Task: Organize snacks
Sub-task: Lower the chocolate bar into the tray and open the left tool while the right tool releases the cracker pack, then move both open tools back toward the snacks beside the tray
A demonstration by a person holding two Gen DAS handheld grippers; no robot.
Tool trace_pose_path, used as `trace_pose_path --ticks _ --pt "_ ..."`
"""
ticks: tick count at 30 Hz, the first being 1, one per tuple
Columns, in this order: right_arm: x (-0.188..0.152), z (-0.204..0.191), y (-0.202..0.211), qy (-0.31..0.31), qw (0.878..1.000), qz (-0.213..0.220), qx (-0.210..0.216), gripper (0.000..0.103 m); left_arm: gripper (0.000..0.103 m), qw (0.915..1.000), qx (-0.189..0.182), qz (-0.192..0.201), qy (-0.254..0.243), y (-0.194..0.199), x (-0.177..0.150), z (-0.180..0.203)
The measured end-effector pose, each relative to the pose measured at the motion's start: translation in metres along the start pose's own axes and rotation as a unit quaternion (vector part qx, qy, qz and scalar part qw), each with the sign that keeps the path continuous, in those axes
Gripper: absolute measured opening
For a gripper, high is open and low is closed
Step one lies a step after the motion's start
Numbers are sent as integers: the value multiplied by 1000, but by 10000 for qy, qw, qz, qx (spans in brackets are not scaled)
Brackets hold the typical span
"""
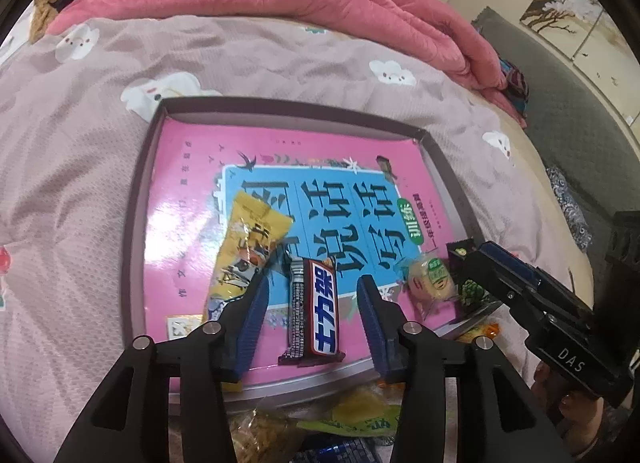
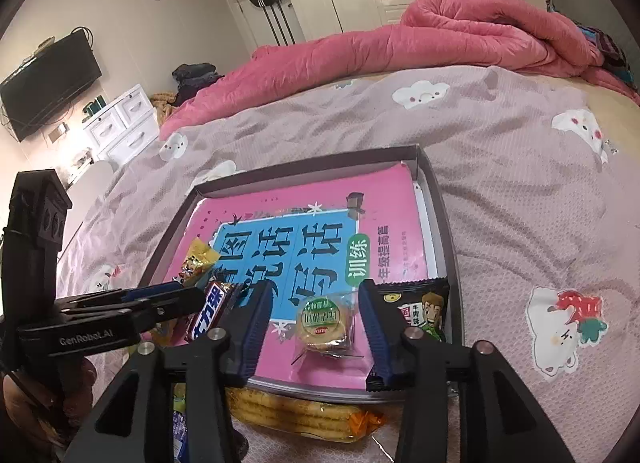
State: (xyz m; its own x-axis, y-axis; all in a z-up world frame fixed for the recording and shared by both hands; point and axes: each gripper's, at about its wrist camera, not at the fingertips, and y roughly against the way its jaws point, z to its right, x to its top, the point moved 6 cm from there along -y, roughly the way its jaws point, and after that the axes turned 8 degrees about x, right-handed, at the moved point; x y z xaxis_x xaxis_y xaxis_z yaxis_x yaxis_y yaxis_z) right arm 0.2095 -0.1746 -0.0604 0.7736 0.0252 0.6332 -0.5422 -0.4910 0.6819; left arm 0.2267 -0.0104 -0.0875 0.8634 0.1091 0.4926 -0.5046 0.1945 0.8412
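I hold my left gripper [image 1: 312,303] spread around the Snickers bar [image 1: 314,313]; my right gripper [image 2: 314,321] gapes around the round biscuit pack [image 2: 324,323].

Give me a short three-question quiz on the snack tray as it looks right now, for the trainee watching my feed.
1. True or false: the left gripper is clamped shut on the Snickers bar.
2. Which snack lies between the right gripper fingers: A) yellow packet, B) round wrapped cake, C) black beef-flavour packet?
3. Fill in: the snacks in the tray lie on a pink ____.

Key
1. False: the jaws stand open, a gap on each side of the bar.
2. B, lying flat with the jaws open around it.
3. Book, lining the tray floor.
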Motion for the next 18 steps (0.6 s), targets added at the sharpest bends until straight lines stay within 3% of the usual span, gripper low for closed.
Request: trace_pose_path --ticks 2,10,13,18 --pt "2 0 3 0 10000 74 -8 47 57 10000 8 71 61 6 2 -3" --pt "10 6 17 -150 9993 333 32 52 60 9994 142 261 170 22 6 -16" --pt "10 6 21 -173 9990 400 75 52 70 9991 177 326 228 27 6 -20" --pt "10 1 25 -127 9989 445 113 53 71 9986 222 393 280 36 5 -26"
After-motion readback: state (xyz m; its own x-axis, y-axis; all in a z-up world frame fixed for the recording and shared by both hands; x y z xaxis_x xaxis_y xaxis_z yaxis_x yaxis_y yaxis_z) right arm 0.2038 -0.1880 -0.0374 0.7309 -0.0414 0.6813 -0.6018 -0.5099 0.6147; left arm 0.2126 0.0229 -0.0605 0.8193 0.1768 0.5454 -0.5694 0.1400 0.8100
